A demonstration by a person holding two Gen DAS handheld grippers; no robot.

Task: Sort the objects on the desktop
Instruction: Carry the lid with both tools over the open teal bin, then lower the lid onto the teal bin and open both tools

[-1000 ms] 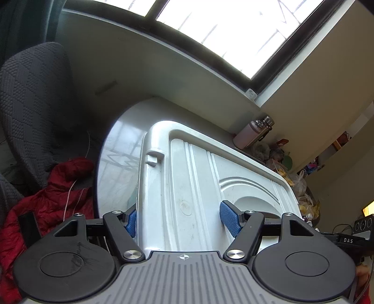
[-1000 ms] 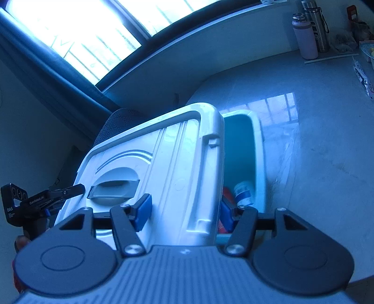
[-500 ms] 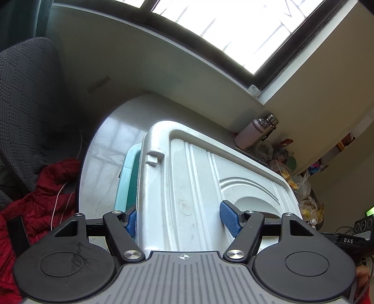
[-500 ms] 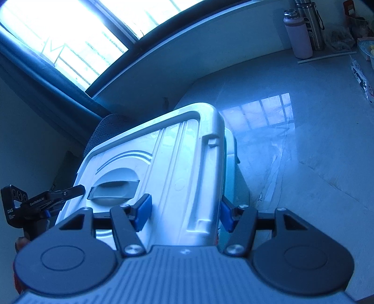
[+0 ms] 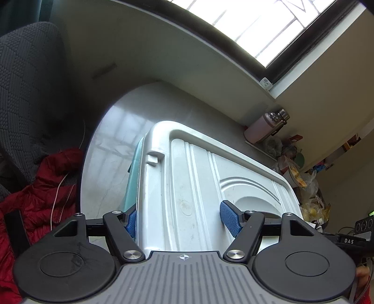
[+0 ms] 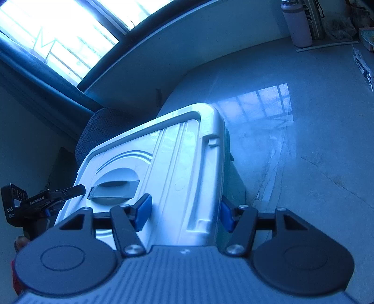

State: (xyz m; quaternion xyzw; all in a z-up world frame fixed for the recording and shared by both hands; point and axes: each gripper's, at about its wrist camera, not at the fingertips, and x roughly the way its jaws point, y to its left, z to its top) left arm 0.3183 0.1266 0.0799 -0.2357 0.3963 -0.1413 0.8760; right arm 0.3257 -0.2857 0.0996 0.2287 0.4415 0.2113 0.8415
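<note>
A white ribbed lid (image 5: 198, 187) lies over a teal storage box (image 5: 132, 177) on the grey table. My left gripper (image 5: 181, 221) is shut on the lid's near edge, one blue pad on top and one under the rim. My right gripper (image 6: 184, 211) is shut on the lid (image 6: 168, 173) at the other end, one pad on top and one below beside the box wall (image 6: 233, 177). The left gripper also shows in the right wrist view (image 6: 46, 198). The box's inside is hidden by the lid.
The grey table (image 6: 292, 140) spreads to the right. A pink bottle (image 6: 296, 25) and a steel flask (image 6: 313, 18) stand at its far edge, with bags and clutter (image 5: 301, 182) beside them. A dark chair (image 5: 25, 93) with a red jacket (image 5: 39, 198) stands on the left.
The lid has come down over the teal box. The open gap and the items inside, seen a second ago, are now covered. Both grippers kept hold of the lid.
</note>
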